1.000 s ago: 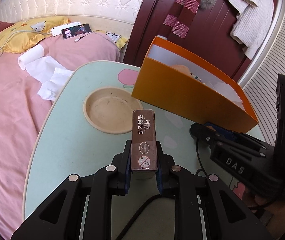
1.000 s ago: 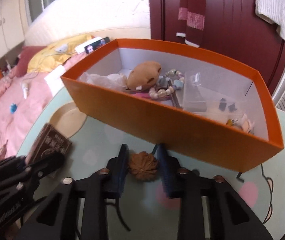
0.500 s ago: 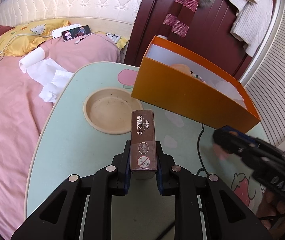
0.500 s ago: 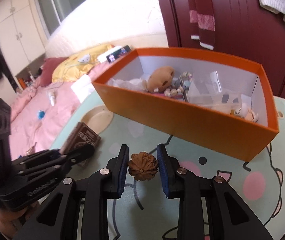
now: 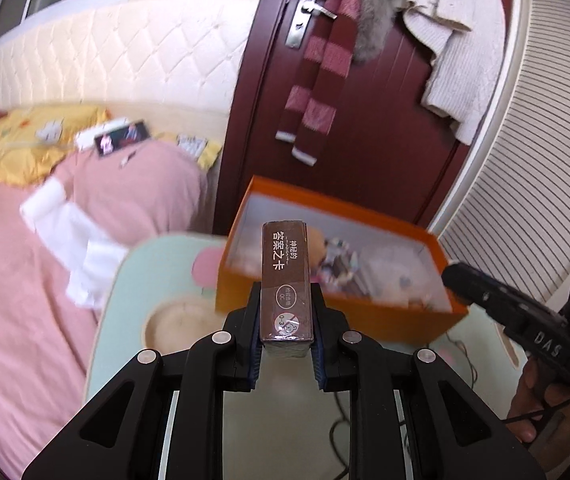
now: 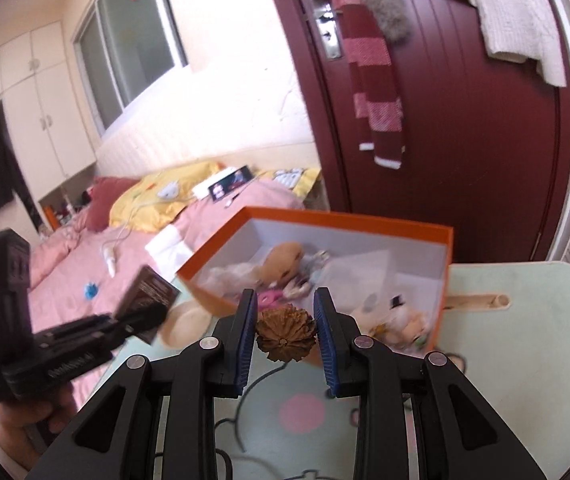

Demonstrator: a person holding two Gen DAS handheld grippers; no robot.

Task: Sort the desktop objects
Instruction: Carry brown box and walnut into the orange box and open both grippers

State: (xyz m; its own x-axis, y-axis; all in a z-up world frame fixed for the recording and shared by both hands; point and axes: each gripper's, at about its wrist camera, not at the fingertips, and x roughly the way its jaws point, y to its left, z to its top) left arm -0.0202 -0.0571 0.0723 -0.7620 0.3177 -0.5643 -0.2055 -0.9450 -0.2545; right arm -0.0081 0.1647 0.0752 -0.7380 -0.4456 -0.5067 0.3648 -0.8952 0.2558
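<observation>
A brown card box (image 5: 285,276) was pinched in the left gripper (image 5: 285,336) and a walnut (image 6: 285,333) in the right gripper (image 6: 285,330), both held above the mint table (image 6: 525,320) near the orange box (image 6: 341,222).

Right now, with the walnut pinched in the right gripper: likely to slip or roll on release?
The walnut is round and ridged, held only at its two sides by the right gripper, so it could pivot. The rough shell probably grips the ribbed pads well. Dropped into the orange box, it would likely roll until the clutter stops it.
</observation>
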